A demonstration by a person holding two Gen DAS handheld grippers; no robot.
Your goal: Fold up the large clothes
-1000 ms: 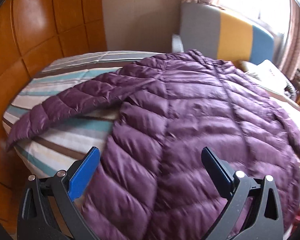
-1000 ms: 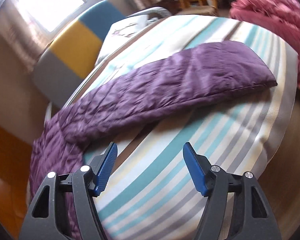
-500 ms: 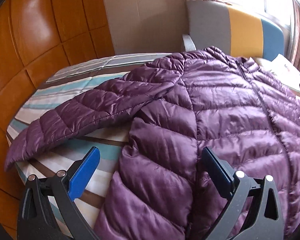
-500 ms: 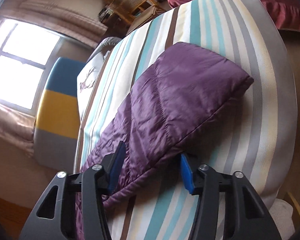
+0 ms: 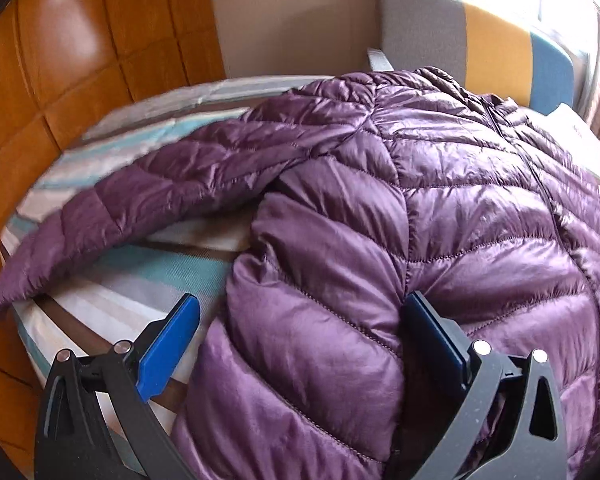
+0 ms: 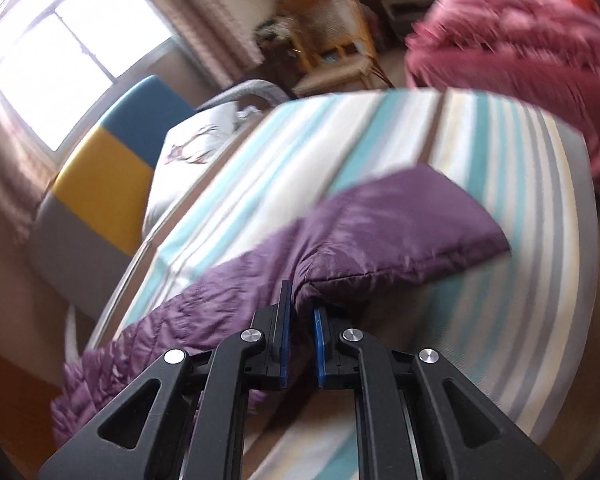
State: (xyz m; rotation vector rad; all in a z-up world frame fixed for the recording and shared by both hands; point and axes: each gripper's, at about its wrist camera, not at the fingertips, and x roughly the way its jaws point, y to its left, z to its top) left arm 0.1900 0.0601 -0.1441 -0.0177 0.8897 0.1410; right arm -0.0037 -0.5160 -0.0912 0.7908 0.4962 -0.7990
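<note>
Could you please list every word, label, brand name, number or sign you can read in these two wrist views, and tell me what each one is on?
No text can be read in either view.
White pillow: a printed deer-like figure, a picture and not lettering.
The same white pillow in the left wrist view: a small dark mark, too small and blurred to read.
Purple down jacket, striped bedsheet, both grippers: no label or marking shows.

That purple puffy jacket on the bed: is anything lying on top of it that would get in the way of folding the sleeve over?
Nothing visible does. The right gripper is already clamped on the sleeve, and the jacket body has nothing lying on it.
</note>
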